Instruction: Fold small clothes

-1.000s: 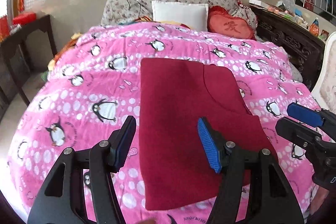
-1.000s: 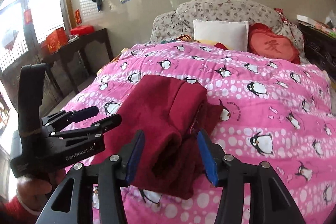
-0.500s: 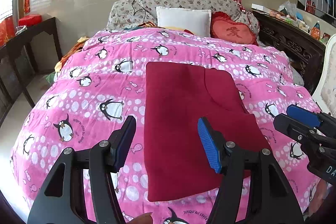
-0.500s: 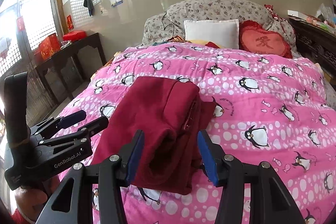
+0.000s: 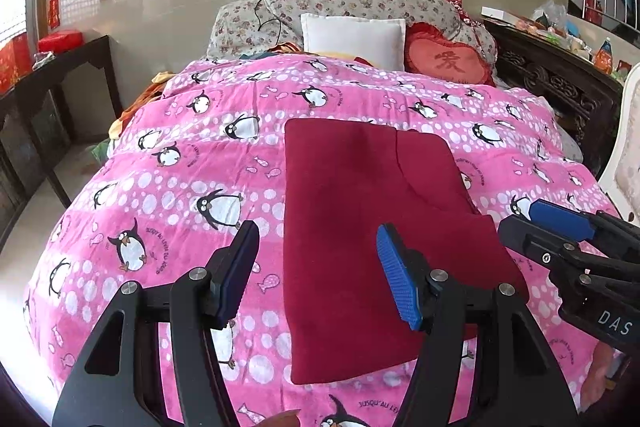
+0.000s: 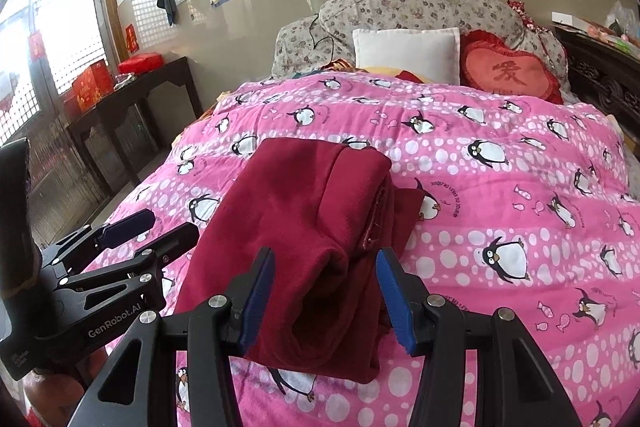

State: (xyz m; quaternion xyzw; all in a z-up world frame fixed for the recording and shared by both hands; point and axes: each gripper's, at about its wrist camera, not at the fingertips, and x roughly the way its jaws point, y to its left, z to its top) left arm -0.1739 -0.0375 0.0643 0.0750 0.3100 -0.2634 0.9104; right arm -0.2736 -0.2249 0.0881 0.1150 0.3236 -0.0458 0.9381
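**Colleague:** How far along is the folding?

**Me:** I judge it close to finished. The dark red fleece garment point(image 5: 360, 239) lies as a flat, layered rectangle on the pink penguin-print quilt point(image 5: 180, 167), near the foot of the bed. From my right wrist camera I see stacked folded edges along its right side point(image 6: 380, 211), so several folds are in. Whether one more fold is wanted, I cannot tell.

**Colleague:** And your tongs?

**Me:** My left gripper point(image 5: 316, 271) hovers with its jaws about half apart and nothing pinched; the garment's left edge shows beyond the gap. My right gripper point(image 6: 324, 295) is likewise half apart, with the garment's near end showing between the blue pads point(image 6: 394, 303), which do not press it. In the left view, the right gripper sits at three o'clock from the garment.

**Colleague:** Any baskets or bins?

**Me:** None that I see for clothes. Only red boxes point(image 6: 90, 87) on the dark wooden side table point(image 6: 132, 99), at ten o'clock; their contents are hidden.
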